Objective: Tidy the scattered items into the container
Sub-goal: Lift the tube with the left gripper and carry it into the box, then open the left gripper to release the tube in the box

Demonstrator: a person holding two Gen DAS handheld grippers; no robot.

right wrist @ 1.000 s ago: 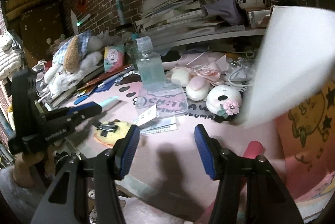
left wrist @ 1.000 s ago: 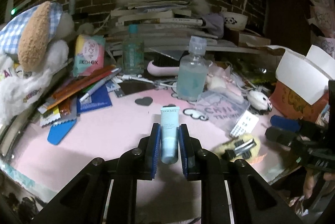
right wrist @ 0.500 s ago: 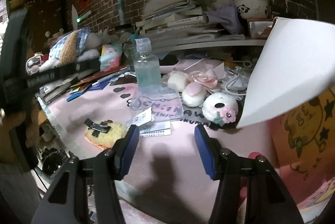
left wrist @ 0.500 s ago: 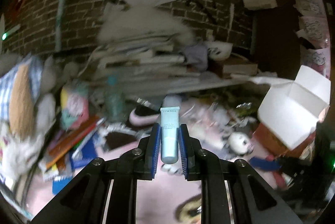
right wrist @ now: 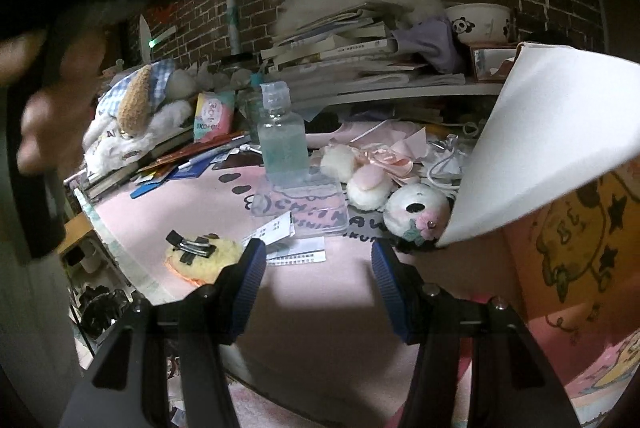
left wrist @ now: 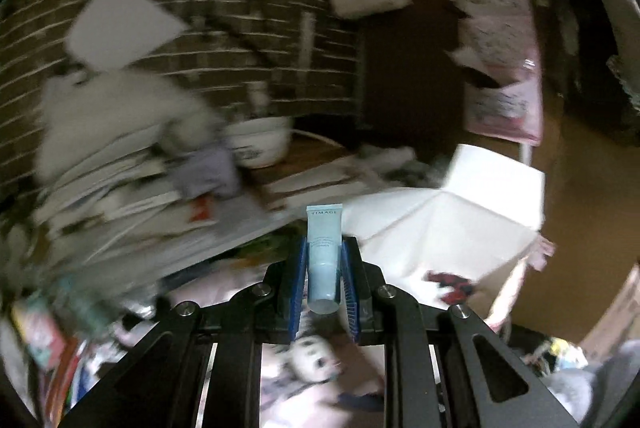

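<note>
Between the blue pads of my left gripper [left wrist: 324,270] sits the pale blue tube [left wrist: 323,252], pinched low near its cap with the flat crimped end sticking up and forward, off the table. Beyond it to the right stands the white box [left wrist: 460,220] with its flaps open, which I take for the container. My worry is the grip: the pads hold only the lower part of a slick, tapered tube, so a quick swing could let it swivel or squirt out before it is over the opening — and that whole view is smeared, so I cannot judge how close the box mouth really is. The raised flap is the other hazard; if the tube's long end clips it, the tube could tip out onto the pink mat [right wrist: 200,204]. My right gripper [right wrist: 318,270] is low at the near edge of the mat, jaws about half open with nothing between them, near the yellow plush pad [right wrist: 204,260] with black hair clips and the panda plush [right wrist: 416,208]. The box flap [right wrist: 552,140] looms just to its right — a careless nudge from that side could shift the box.
</note>
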